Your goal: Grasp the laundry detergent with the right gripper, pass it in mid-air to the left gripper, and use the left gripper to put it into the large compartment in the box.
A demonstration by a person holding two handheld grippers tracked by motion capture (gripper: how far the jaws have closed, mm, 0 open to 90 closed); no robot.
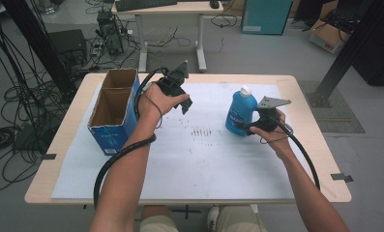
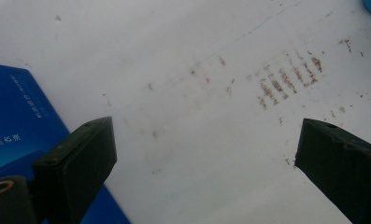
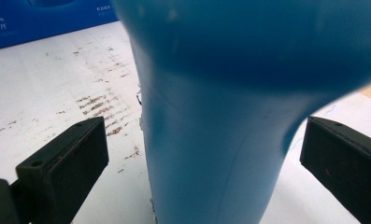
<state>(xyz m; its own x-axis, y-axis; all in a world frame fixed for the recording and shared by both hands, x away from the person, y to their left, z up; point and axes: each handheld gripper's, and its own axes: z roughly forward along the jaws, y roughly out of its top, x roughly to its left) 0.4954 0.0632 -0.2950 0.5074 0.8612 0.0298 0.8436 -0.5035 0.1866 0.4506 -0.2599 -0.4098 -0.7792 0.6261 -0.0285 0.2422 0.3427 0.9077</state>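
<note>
Two grippers were over the white sheet (image 1: pixel 189 159) on the bench (image 1: pixel 305 111). The right gripper (image 1: pixel 247 126) had its fingers (image 3: pixel 66 163) spread wide on either side of the blue bottle (image 1: pixel 241 112), neither pad touching it. The bottle stood upright on the sheet's right half, white cap up. The left gripper (image 1: pixel 185 104) hovered just right of the open blue cardboard box (image 1: pixel 114 113), its fingers (image 2: pixel 80 158) wide apart and holding nothing, above brown scuff marks (image 2: pixel 286 79).
</note>
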